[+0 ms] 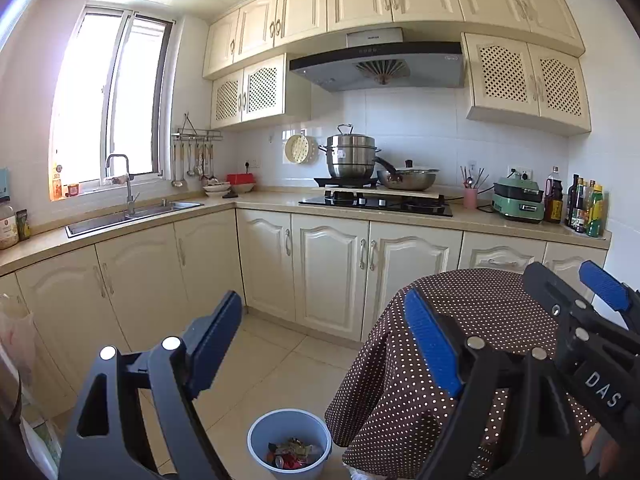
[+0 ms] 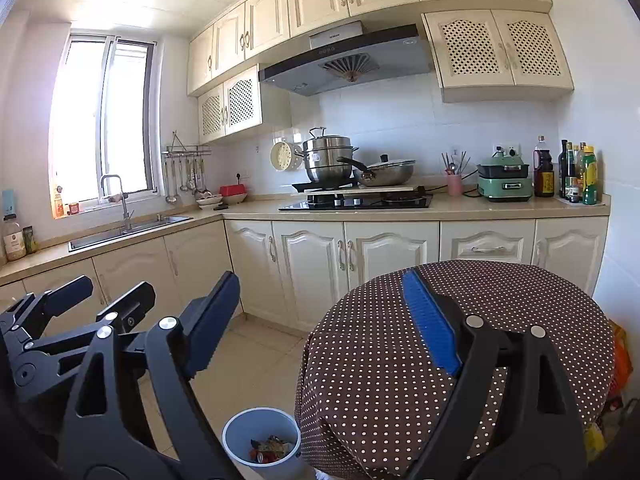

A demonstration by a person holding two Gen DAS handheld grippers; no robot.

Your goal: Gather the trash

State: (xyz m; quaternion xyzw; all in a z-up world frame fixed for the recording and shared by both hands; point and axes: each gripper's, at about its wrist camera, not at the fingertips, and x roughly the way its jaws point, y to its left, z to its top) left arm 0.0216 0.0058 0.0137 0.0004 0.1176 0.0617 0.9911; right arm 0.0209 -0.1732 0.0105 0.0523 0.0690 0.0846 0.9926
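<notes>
A pale blue bin (image 1: 288, 424) (image 2: 260, 424) stands on the tiled floor, just left of a round table under a brown polka-dot cloth (image 1: 392, 392) (image 2: 372, 368). Colourful trash (image 1: 292, 454) (image 2: 270, 450) lies in the bottom of the bin. My left gripper (image 1: 324, 336) is open and holds nothing, raised above the bin and floor. My right gripper (image 2: 322, 320) is open too, with nothing between its blue pads, over the table's left edge. Each gripper shows in the other's view: the right one (image 1: 572, 284) at the far right, the left one (image 2: 102, 292) at the far left.
Cream cabinets and an L-shaped counter (image 2: 360, 210) run behind, with a sink (image 1: 132, 216), a black hob (image 1: 376, 202) bearing pots, a green cooker (image 2: 504, 188) and several bottles (image 2: 576, 176). A white plastic bag (image 1: 16, 332) hangs at left. An orange bag (image 2: 620, 356) sits right of the table.
</notes>
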